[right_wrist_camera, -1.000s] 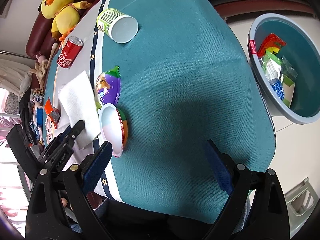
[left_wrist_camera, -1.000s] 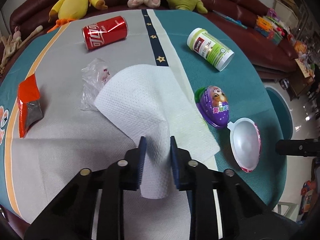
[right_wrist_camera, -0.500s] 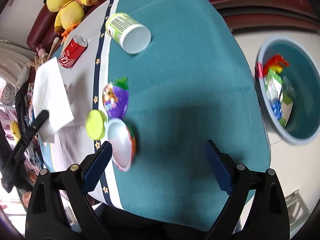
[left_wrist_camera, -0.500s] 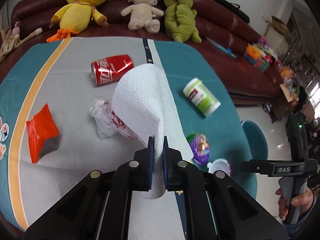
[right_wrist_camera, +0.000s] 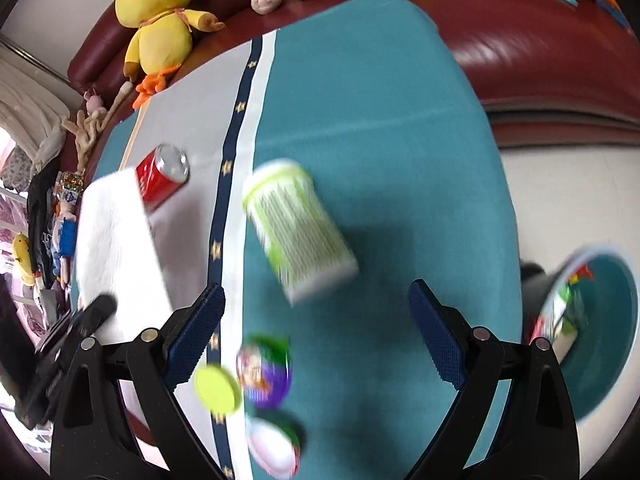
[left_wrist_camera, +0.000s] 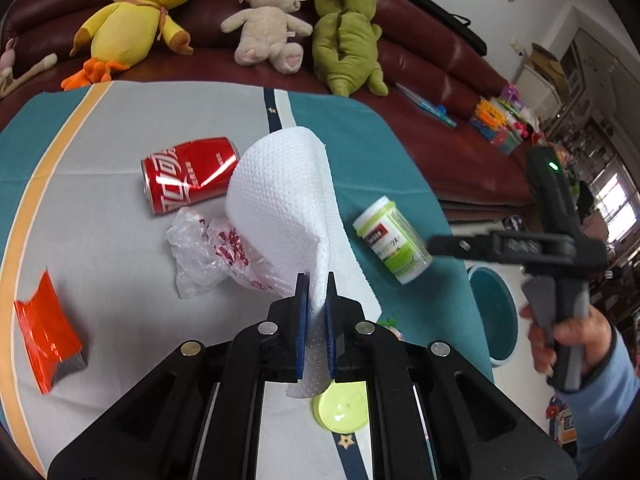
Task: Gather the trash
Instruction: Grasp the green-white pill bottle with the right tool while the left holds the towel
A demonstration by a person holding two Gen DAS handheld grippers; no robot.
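- Paper towel (left_wrist_camera: 288, 200) hangs pinched between the clenched left gripper (left_wrist_camera: 316, 320), lifted above the table (left_wrist_camera: 100, 240).
- Right gripper (right_wrist_camera: 316, 336) gapes wide, empty, over the green-white bottle (right_wrist_camera: 298, 236).

The worktop (left_wrist_camera: 120, 240), under a teal and grey cloth, carries a red can (left_wrist_camera: 188, 174), plastic bag (left_wrist_camera: 208, 252), orange wrapper (left_wrist_camera: 48, 336), white bottle (left_wrist_camera: 394, 240), green lid (left_wrist_camera: 344, 406) and purple egg (right_wrist_camera: 266, 372).
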